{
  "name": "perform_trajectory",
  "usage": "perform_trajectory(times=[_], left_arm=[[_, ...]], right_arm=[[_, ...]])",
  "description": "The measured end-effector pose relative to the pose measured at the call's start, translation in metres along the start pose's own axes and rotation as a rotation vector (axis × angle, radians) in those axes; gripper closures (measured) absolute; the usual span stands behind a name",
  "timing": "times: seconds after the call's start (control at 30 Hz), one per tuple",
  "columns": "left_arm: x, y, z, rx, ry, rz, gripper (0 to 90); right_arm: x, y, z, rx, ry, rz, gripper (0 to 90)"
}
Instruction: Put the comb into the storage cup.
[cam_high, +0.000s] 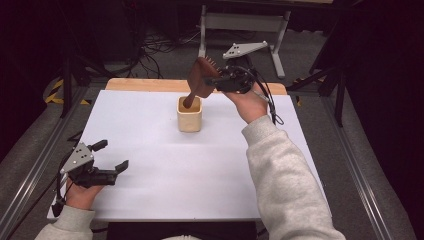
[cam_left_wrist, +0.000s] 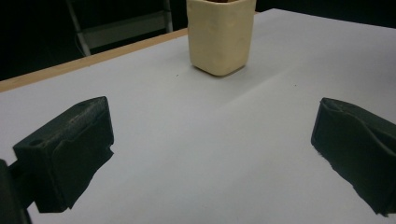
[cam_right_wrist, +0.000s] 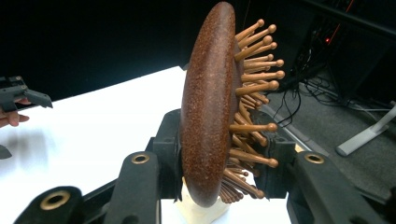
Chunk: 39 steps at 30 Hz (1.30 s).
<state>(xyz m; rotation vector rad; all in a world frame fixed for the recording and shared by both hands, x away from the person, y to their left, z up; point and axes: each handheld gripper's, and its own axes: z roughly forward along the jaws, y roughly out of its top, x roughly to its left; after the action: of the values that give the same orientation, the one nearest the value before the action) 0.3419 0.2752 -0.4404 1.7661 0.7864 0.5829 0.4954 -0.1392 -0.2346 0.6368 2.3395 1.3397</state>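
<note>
The right gripper (cam_high: 216, 80) clamps a brown hairbrush (cam_high: 201, 80) by its head, the handle's end dipping into the cream cup (cam_high: 190, 119) near the middle of the desk's (cam_high: 165, 170) far edge. The left gripper (cam_high: 111, 156) rests at the near left corner, jaws spread wide and holding nothing.

Hairbrush (cam_high: 202, 76): brown wooden paddle type, oval head, speckled back, wooden pins with rounded tips on one face. Tilted, head up, handle end down inside cup mouth. Head clamped between right tongs (cam_high: 216, 80), back against one jaw, pins toward other. Pins face away from person in high view.

Cup (cam_high: 190, 115): cream-yellow, squarish with rounded corners, smooth walls, open top. Upright on white desk (cam_high: 165, 170), toward far middle, near wooden edge strip.
</note>
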Motion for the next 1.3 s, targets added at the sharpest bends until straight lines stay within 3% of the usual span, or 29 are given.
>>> perform_trajectory(times=[0.7, 1.3], left_arm=[[0.0, 0.0, 0.0, 0.005, -0.01, -0.003, 0.5], [-0.001, 0.0, 0.0, 0.001, -0.017, -0.004, 0.5]], right_arm=[[-0.005, -0.011, 0.035, 0.076, 0.022, 0.023, 58.8], [-0.007, -0.023, 0.055, 0.126, 0.048, 0.058, 57.4]])
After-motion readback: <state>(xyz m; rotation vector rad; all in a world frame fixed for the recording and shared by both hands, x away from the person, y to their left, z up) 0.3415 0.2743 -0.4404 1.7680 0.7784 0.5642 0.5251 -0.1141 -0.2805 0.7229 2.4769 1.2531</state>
